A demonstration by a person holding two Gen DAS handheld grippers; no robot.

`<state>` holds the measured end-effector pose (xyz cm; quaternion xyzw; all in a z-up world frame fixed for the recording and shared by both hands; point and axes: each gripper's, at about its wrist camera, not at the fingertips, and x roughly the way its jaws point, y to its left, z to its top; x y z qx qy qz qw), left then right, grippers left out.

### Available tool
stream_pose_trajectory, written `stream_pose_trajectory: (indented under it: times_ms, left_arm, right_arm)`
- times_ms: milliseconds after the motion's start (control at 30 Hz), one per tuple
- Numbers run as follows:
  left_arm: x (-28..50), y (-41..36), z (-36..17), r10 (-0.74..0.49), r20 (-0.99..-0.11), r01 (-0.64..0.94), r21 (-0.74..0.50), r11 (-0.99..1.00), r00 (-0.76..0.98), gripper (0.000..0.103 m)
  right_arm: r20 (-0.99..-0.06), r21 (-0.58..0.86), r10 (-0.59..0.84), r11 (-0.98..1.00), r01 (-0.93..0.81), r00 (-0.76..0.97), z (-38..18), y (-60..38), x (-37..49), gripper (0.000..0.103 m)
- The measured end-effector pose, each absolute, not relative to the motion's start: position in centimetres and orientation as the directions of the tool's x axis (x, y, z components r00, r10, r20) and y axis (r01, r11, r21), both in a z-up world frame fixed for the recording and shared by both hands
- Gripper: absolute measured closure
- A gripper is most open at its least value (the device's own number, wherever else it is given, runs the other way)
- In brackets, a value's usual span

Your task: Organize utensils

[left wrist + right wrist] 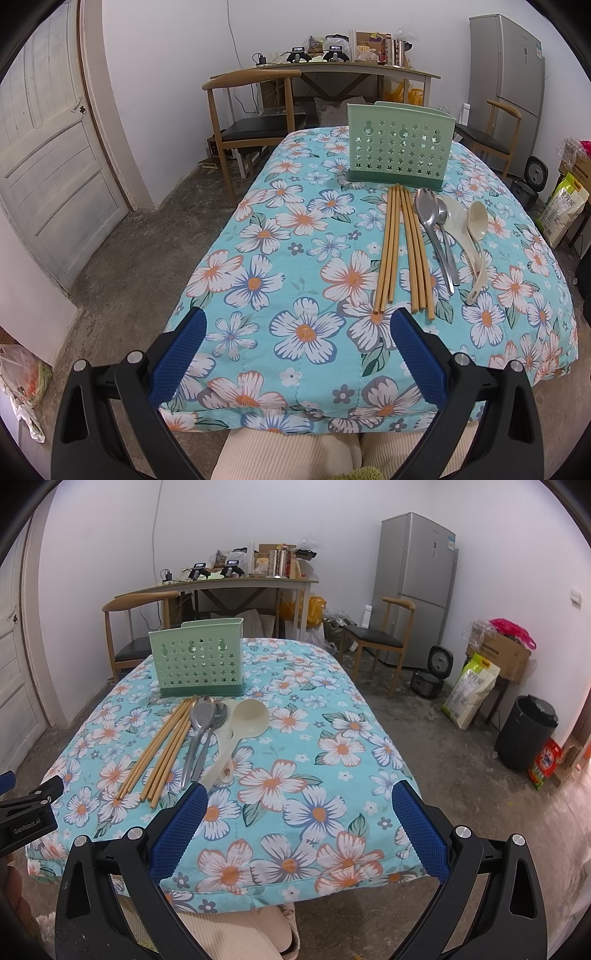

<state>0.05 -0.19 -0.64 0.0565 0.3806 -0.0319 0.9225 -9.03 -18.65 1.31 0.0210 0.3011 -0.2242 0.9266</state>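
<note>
Both of our grippers hang over the near edge of the counter (258, 206), the left gripper (299, 354) and the right gripper (301, 830) each with jaws spread wide and holding nothing. On the floral cloth the utensils lie in a loose row: the chopsticks (402, 251) in two bundles, two metal spoons (436, 236) touching each other, and what look like two cream plastic spoons (474, 236), one partly under the metal ones, though the overlap makes the count uncertain. Just beyond them stands the green holder (399, 147), empty as far as we can see. We judge the main risks to be these: the round chopsticks may roll or fan apart if we pinch only one, the overlapping spoons may drag each other along, and the light holder may tip when nudged.
</note>
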Motion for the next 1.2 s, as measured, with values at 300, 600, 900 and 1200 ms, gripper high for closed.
stream_pose_trajectory:
  times_ms: [300,600,900,1200]
  left_arm:
    - [0.06,-0.19,-0.64,-0.016,-0.706,0.102,0.081,0.991,0.708,0.005]
    - [0.07,-0.20,-0.66,-0.015,-0.706,0.102,0.081,0.991,0.708,0.005]
    - [-0.01,0.04,-0.81,-0.014,-0.710,0.103,0.083,0.991,0.704,0.005]
    - [0.15,0.38,-1.28,-0.006,-0.720,0.102,0.090,0.991,0.694,0.006]
  right_arm:
    - [-0.568,-0.095,-0.402,0.899,0.427,0.718,1.27,-18.63,-8.98,0.008]
    - [-0.568,-0.095,-0.400,0.900,0.426,0.719,1.26,-18.76,-8.96,0.008]
    - [-0.573,-0.095,-0.398,0.900,0.425,0.716,1.17,-18.57,-8.94,0.008]
    - [-0.583,-0.093,-0.392,0.902,0.421,0.712,0.59,-18.29,-8.46,0.008]
